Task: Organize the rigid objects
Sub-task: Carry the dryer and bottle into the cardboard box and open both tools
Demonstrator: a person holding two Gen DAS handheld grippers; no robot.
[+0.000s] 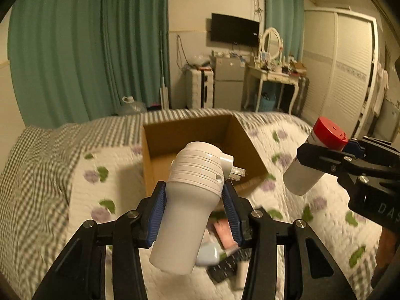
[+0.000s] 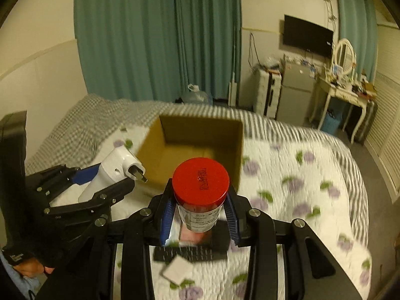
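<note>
White plastic fills the space between my left gripper's [image 1: 193, 207] blue pads [image 1: 157, 212]: I have it clamped on a white plug-in device [image 1: 190, 200], a smooth tapered body with a ribbed upper section and two metal prongs [image 1: 237, 173] sticking out sideways to the right. It is held up in the air, tilted slightly, in front of the near wall of an open cardboard box [image 1: 155, 160]. From my right wrist camera the same device [image 2: 110, 172] shows at the left, prongs pointing toward the box [image 2: 235, 150].

My right gripper [image 2: 200, 212] is closed on a red-capped bottle [image 2: 201, 192], squeezing the white labelled body just below the cap, with the cap facing the camera. From the left view that bottle [image 1: 315, 157] hangs off to the right, tilted, above the quilt and apart from the box.

The box sits on a floral quilt [image 1: 295, 207] spread over the bed; its inside looks bare as far as I can see, though the near wall hides part of the floor. Below my grippers, on the quilt, lie a dark remote control [image 2: 190, 253], a small white square item [image 2: 176, 270] and something pinkish [image 1: 225, 232] that is too blurred to identify. Teal curtains [image 1: 87, 50] hang behind the bed, and a dressing table [image 1: 272, 77] stands across the room.
</note>
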